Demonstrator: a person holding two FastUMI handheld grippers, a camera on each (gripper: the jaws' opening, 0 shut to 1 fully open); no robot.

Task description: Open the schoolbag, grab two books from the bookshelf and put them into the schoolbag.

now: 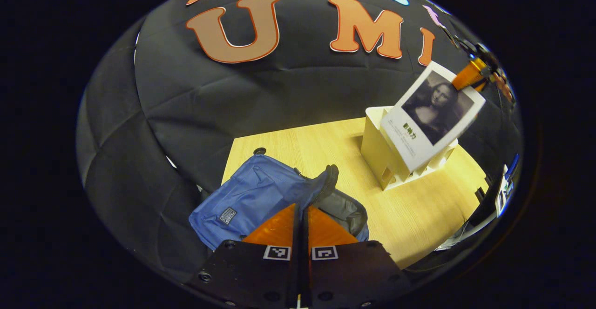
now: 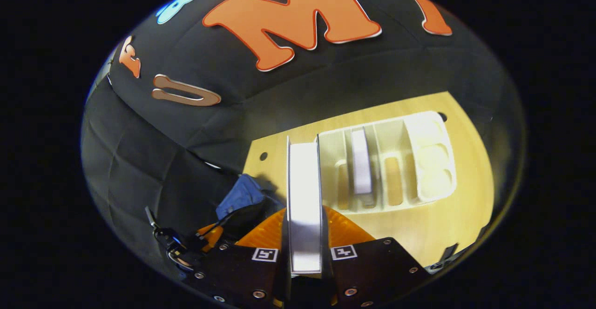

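Pale wooden counter carries it all: blue fabric schoolbag gaping open, white slotted bookshelf with one book upright inside. Right hand-held gripper pinches a white book aloft; left hand-held gripper, fingers pressed together, hangs above the bag.
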